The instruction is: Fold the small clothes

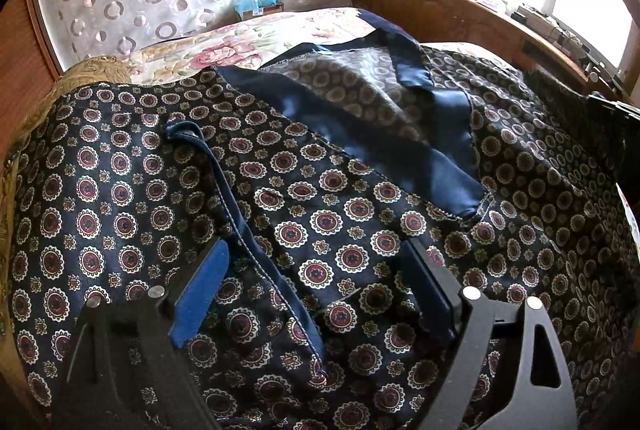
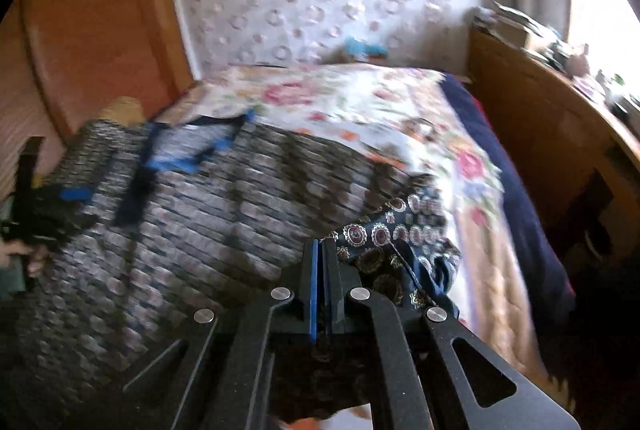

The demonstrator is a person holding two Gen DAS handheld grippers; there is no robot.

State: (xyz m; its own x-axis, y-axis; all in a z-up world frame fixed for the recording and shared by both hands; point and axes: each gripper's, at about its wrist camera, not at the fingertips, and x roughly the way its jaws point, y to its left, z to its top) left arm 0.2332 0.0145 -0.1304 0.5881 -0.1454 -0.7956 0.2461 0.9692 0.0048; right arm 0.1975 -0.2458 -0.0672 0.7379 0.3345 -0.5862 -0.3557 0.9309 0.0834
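A dark navy garment (image 1: 320, 189) printed with red and white medallions lies spread over the bed; its plain navy facing (image 1: 432, 133) is turned back near the top. My left gripper (image 1: 316, 250) hangs open just above the cloth, with a stitched navy strap (image 1: 240, 222) running between its blue-padded fingers (image 1: 200, 294). In the blurred right wrist view, my right gripper (image 2: 320, 244) is shut on an edge of the garment (image 2: 380, 234), which bunches up to the right of the fingers. The left gripper (image 2: 40, 205) shows at that view's left edge, held by a hand (image 2: 24, 254).
A floral bedspread (image 1: 248, 45) shows beyond the garment. A wooden headboard (image 1: 440, 9) with a cluttered shelf (image 1: 540, 17) runs along the right under a bright window. A tissue box (image 1: 256, 5) sits by the patterned wall. Wooden furniture (image 2: 100, 29) stands at the left.
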